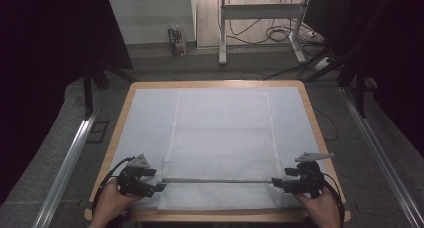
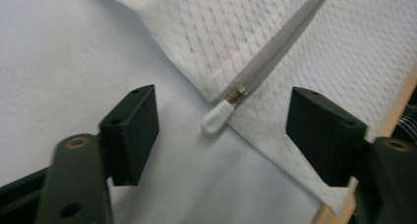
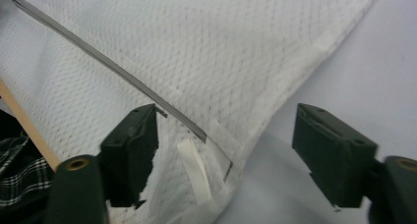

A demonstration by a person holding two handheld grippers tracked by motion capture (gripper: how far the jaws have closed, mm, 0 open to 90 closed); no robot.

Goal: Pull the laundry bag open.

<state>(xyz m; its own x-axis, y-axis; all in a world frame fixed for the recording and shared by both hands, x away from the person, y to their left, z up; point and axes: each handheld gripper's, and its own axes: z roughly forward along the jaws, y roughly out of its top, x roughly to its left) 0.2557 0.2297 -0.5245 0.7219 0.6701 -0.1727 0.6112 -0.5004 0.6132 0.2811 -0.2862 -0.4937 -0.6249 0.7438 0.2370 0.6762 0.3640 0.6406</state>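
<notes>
A white mesh laundry bag (image 1: 220,138) is lying flat down the middle of a pale sheet (image 1: 145,118) covering the wooden table (image 1: 310,113), with its grey zipper (image 1: 215,180) running across near the person's edge. From the high view, the left gripper (image 1: 161,187) is sitting at the zipper's left end and the right gripper (image 1: 274,182) at its right end, each held in a hand (image 1: 107,203), but jaw detail is too small to read there. The left gripper view is showing jaws standing wide apart, with the white zipper pull (image 2: 216,117) lying between them, untouched. The right gripper view is showing open jaws too, straddling the zipper's other end and a small white tag (image 3: 194,170); the bag's far end is cut off here.
</notes>
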